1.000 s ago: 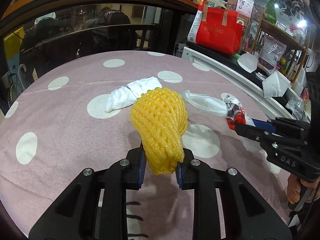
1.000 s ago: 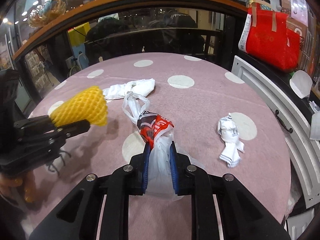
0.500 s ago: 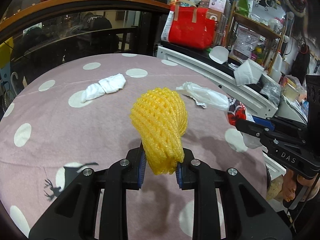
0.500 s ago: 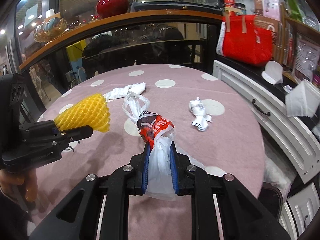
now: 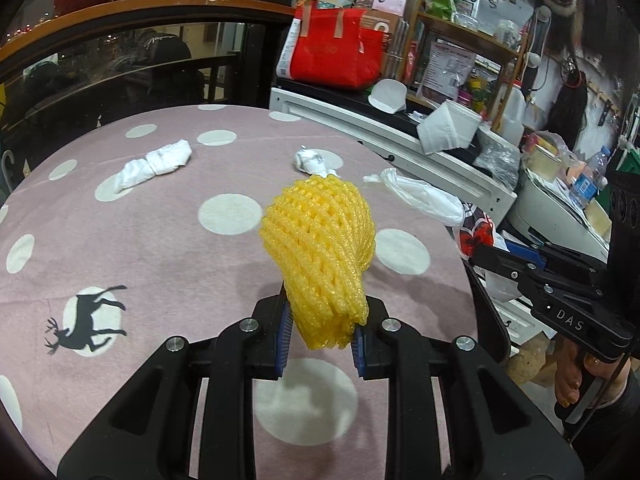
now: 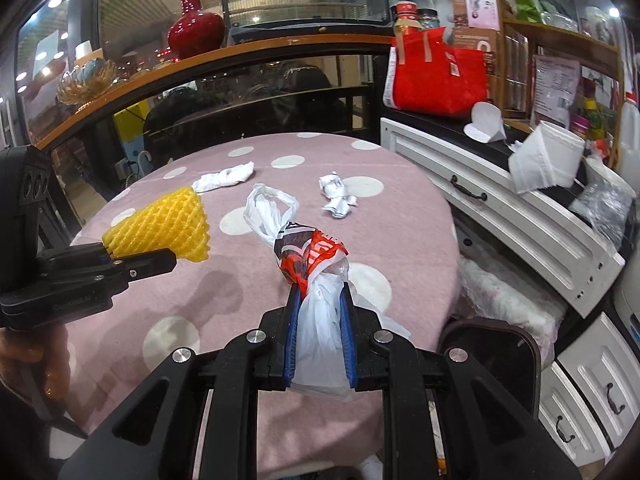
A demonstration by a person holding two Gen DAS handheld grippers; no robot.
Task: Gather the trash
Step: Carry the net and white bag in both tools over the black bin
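Right wrist view: right gripper (image 6: 319, 316) clamps bag (image 6: 316, 276), left gripper (image 5: 320, 332) clamps foam net (image 5: 320, 248); bin (image 6: 490, 354) at 4 o'clock, nearer right.

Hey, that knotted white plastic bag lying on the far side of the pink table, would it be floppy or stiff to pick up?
Probably floppy: the knotted white bag lies crumpled and flat on the polka-dot tablecloth. It looks light, so it may slide if pushed. The similar bag in the right tool sags limply.
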